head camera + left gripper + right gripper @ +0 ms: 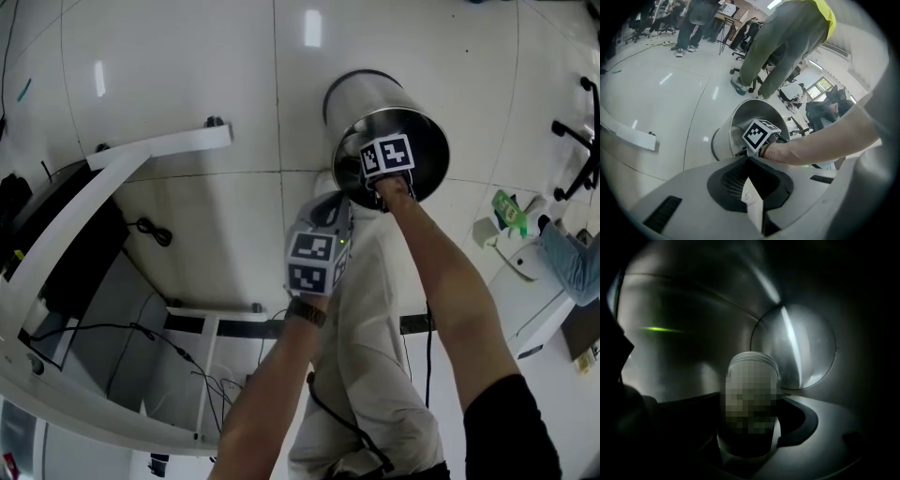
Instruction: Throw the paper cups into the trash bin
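Observation:
A shiny metal trash bin (375, 98) stands on the white floor. In the head view my right gripper's marker cube (386, 155) is at the bin's mouth, and its jaws are hidden inside. The right gripper view looks into the dark bin (797, 348). There my right gripper (750, 432) is shut on a paper cup (752, 364) whose ribbed base points toward the bin's bottom. My left gripper (326, 214) is just short of the bin, lower in the head view. The left gripper (754, 208) is shut on a flattened white paper cup (751, 197), with the bin (740, 122) ahead.
A white desk frame (94, 178) with cables (150, 230) fills the left of the head view. At the right are a green bottle (509, 211), a chair base (581, 141) and a seated person's leg (567, 258). Someone in grey (783, 47) stands beyond the bin.

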`<action>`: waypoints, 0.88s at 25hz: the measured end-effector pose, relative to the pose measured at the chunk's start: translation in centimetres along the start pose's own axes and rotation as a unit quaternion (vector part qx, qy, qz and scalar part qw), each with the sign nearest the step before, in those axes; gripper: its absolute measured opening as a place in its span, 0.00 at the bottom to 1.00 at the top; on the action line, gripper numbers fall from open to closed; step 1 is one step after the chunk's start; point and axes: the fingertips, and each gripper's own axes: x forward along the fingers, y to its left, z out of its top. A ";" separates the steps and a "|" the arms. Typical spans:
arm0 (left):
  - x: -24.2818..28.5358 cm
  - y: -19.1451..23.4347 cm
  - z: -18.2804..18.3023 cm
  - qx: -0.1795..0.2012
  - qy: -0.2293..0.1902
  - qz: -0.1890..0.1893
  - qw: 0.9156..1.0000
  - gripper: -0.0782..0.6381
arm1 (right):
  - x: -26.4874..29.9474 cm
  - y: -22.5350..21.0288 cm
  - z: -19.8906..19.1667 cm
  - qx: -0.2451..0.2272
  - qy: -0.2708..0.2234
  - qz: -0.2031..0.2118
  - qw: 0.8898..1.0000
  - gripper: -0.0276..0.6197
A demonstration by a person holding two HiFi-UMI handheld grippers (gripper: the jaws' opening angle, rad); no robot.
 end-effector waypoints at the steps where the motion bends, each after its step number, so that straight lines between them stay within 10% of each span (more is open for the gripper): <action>1: -0.2 0.2 -0.4 -0.002 0.001 0.001 1.000 0.10 | 0.3 -0.1 0.0 0.002 -0.004 -0.004 1.000 0.56; 12: -0.9 1.9 -2.7 -0.011 -0.017 0.006 1.000 0.10 | 4.4 -2.3 2.3 0.037 -0.045 -0.009 0.998 0.56; 22: -2.5 1.2 -1.8 -0.022 -0.038 0.017 0.999 0.10 | 0.6 -3.4 4.1 0.038 -0.077 -0.039 0.996 0.77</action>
